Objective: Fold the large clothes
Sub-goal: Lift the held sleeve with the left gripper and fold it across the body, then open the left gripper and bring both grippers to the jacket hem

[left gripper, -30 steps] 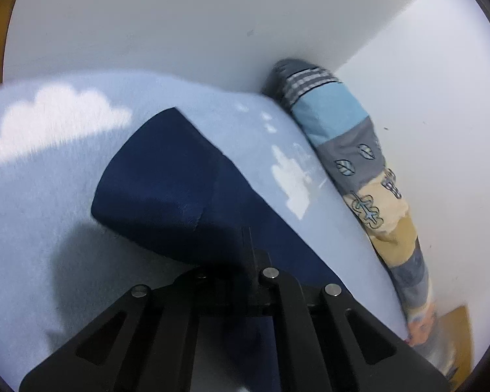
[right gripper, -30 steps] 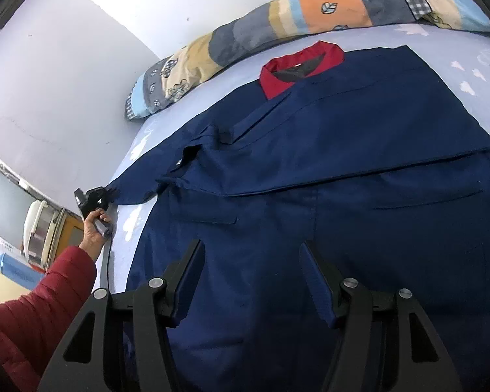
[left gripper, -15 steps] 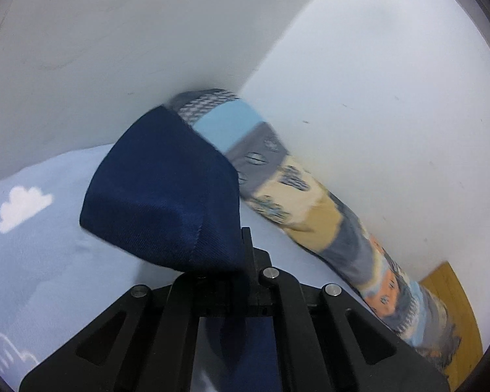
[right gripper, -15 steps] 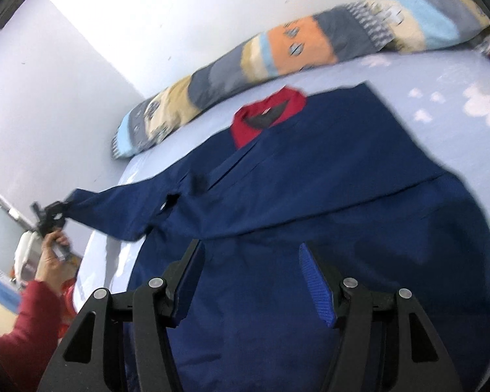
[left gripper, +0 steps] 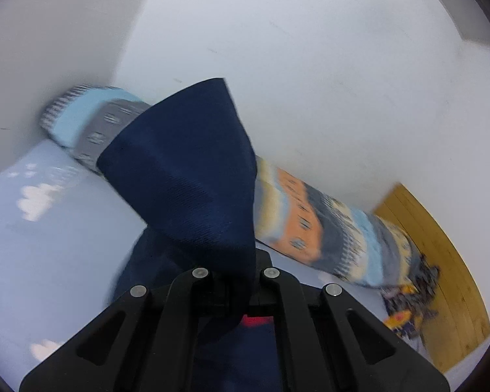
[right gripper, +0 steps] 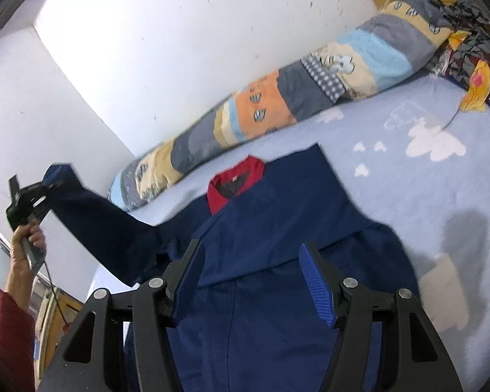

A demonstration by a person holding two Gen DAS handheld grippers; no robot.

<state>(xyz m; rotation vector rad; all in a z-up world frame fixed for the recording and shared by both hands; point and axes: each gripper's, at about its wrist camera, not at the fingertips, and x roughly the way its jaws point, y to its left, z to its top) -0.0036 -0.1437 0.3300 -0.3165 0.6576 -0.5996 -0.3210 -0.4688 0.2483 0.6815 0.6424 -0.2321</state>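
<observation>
So I've got the cuff end of the sleeve (right gripper: 91, 225) pinched tight in my left gripper (right gripper: 45, 184), lifted well up off the bed (right gripper: 408, 202). The rest of the navy jacket (right gripper: 277, 254) lies flat on the light blue cloud-print sheet, red collar (right gripper: 236, 184) pointing toward the striped bolster pillow (right gripper: 277, 104) along the wall.

What worries me: the sleeve is stretched in a straight line from cuff to shoulder, so if I swing it across too hard, I reckon the whole jacket drags sideways and the flat body rumples. Nothing is pinning it down right now. The grip is also only on a small bit of the cuff, so a sharp tug might slip it out. And if I lay the sleeve over without aiming, it could land crooked or bunch at the shoulder seam.

Pose-wise: my left hand (right gripper: 26, 245) is raised off to the side, wrapped round the handle, red jacket sleeve (right gripper: 9, 323) showing below. My right gripper (right gripper: 250, 281) hovers over the lower middle of the jacket, jaws apart, holding nothing, angled down at the fabric.
</observation>
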